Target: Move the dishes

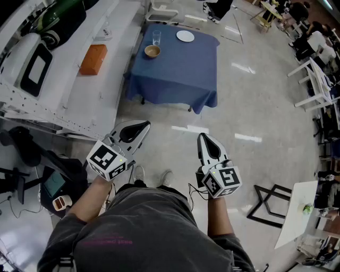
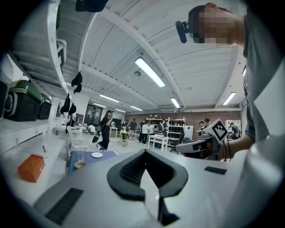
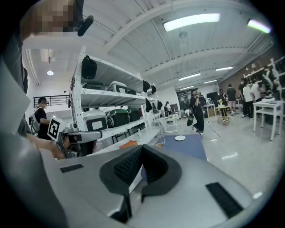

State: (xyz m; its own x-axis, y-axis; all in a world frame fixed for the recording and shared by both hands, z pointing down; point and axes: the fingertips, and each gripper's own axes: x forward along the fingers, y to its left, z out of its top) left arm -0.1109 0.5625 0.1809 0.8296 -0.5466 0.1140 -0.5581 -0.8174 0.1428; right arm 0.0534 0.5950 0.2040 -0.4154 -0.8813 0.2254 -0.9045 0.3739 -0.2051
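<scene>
Far ahead stands a table with a blue cloth (image 1: 180,74). On it are a tan bowl (image 1: 152,51), a clear glass (image 1: 156,37) and a white plate (image 1: 185,36). The left gripper view shows the same bowl (image 2: 80,164) and plate (image 2: 97,155) at a distance; the right gripper view shows the plate (image 3: 180,138). My left gripper (image 1: 142,126) and right gripper (image 1: 202,137) are held at waist height over the floor, well short of the table. Both are shut with nothing between their jaws, as the left gripper (image 2: 144,152) and right gripper (image 3: 141,148) show close up.
A long white shelf unit (image 1: 79,101) runs along the left, with an orange box (image 1: 93,59) and dark cases on it. A white chair (image 1: 162,10) stands behind the table. White tables and people (image 1: 305,32) are at the far right. A black frame (image 1: 271,204) lies on the floor.
</scene>
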